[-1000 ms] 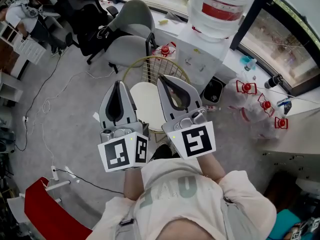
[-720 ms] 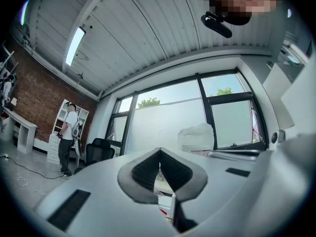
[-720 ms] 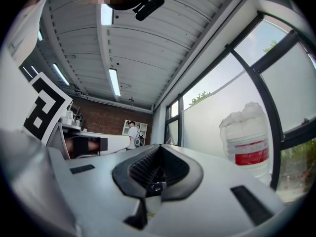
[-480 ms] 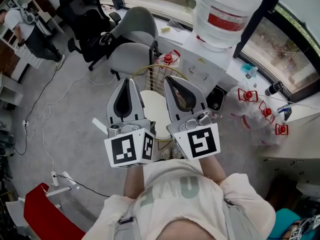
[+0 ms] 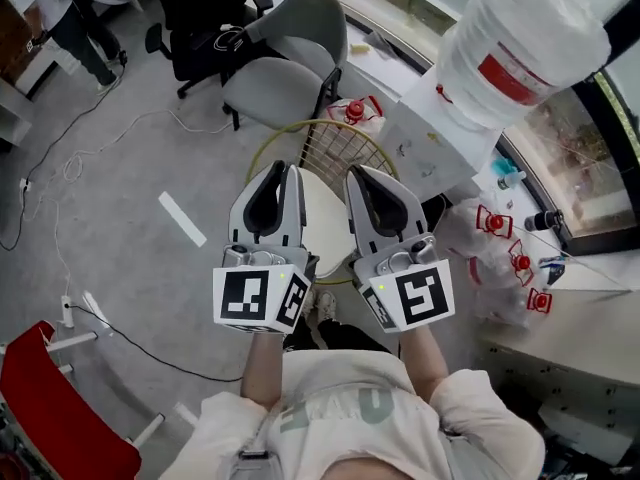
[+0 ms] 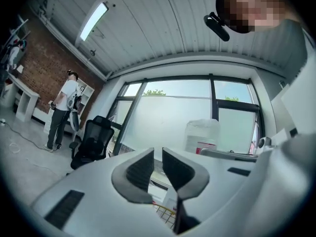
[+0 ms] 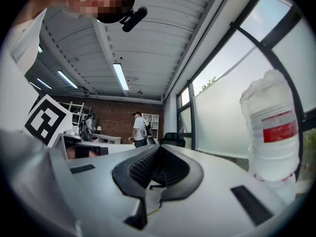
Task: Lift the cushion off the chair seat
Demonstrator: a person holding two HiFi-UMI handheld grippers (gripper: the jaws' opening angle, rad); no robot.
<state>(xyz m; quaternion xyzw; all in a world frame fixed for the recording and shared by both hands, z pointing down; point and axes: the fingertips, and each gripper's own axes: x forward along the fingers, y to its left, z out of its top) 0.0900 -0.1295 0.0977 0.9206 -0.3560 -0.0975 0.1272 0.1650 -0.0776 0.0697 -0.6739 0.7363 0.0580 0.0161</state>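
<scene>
A round white cushion (image 5: 326, 220) lies on the seat of a gold wire chair (image 5: 335, 144), seen in the head view between and below both grippers. My left gripper (image 5: 287, 169) hovers over the cushion's left edge and points level. Its jaws are opening, with a narrow gap (image 6: 158, 152) and nothing in it. My right gripper (image 5: 358, 174) hovers over the cushion's right edge, shut and empty, its tips together in the right gripper view (image 7: 159, 147). Neither gripper touches the cushion. Much of the seat is hidden by the grippers.
A grey office chair (image 5: 290, 64) and a black one (image 5: 205, 8) stand behind the wire chair. A water dispenser with a large bottle (image 5: 520, 40) stands to the right, with red-capped bottles (image 5: 510, 258) below. Cables (image 5: 60, 218) cross the floor. A red chair (image 5: 50, 408) sits at bottom left.
Both grippers have come forward and down, closing in over the wire chair and its cushion. The head view has swung, so the chair now sits nearer the middle.
</scene>
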